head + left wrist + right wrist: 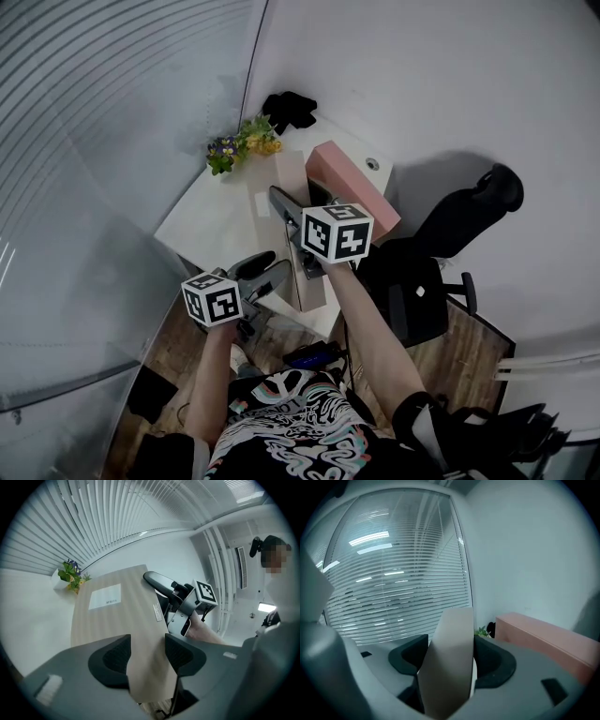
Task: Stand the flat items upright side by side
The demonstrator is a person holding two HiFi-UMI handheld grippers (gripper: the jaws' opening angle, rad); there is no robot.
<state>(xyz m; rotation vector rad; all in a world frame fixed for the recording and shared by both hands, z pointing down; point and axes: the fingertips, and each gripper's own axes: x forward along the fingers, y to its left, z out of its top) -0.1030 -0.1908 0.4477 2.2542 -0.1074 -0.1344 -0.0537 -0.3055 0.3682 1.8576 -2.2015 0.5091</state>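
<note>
A flat beige wood-grain box with a white label stands on edge, leaning, over the small white table. Both grippers hold it. My left gripper is shut on its near end, and the box runs away between the pads. My right gripper is shut on its upper edge, and that gripper also shows at the box's far side in the left gripper view. In the right gripper view the box's narrow edge rises between the jaws. A pink box stands upright just right of it.
A small bunch of flowers sits at the table's far corner, beside a black object. Glass walls with blinds close the left side. A black office chair stands right of the table. A person is at the right.
</note>
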